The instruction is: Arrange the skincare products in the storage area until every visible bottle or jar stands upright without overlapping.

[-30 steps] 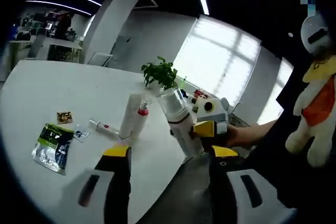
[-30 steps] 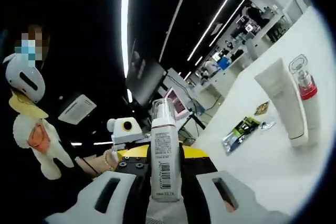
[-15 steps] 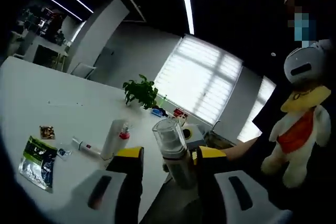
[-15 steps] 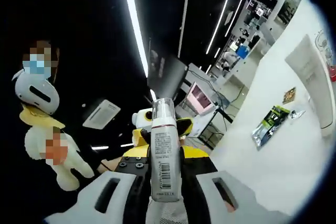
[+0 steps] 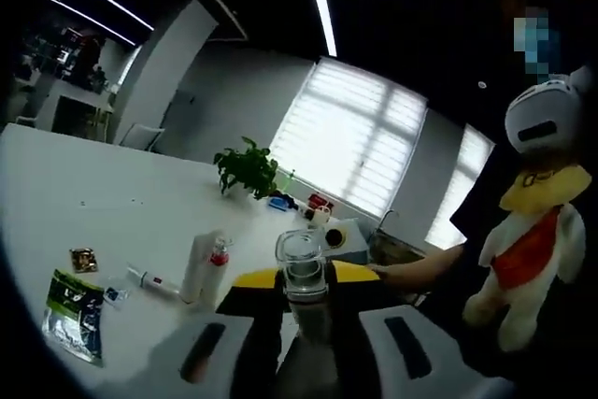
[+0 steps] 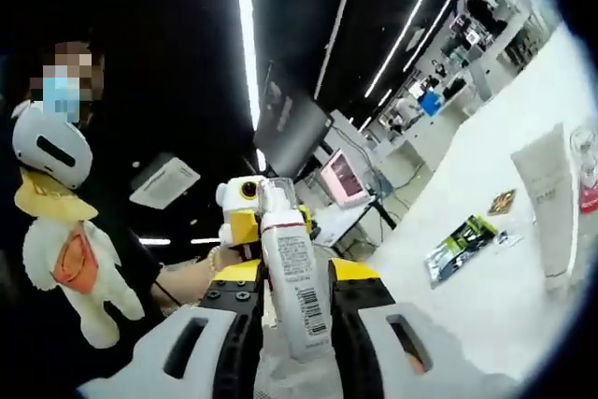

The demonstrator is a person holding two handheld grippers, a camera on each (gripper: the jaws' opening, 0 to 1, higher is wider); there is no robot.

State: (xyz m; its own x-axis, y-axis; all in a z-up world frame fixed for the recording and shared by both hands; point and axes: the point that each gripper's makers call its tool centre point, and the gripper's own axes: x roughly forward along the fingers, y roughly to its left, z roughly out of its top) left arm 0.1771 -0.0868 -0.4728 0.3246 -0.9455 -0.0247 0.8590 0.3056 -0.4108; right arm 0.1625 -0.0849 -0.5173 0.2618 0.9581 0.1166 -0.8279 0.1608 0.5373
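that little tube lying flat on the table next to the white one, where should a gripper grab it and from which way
Grip the small tube across the middle of its body, coming down from above with the jaws either side of its long axis. It lies flat on the white table, so only its sides are free. Its near end sits close to the upright white tube, so stay toward the far end.

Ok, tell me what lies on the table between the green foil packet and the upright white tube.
In the left gripper view, between the green foil packet and the white tube lie a small clear sachet and a slim white tube lying flat on the table.
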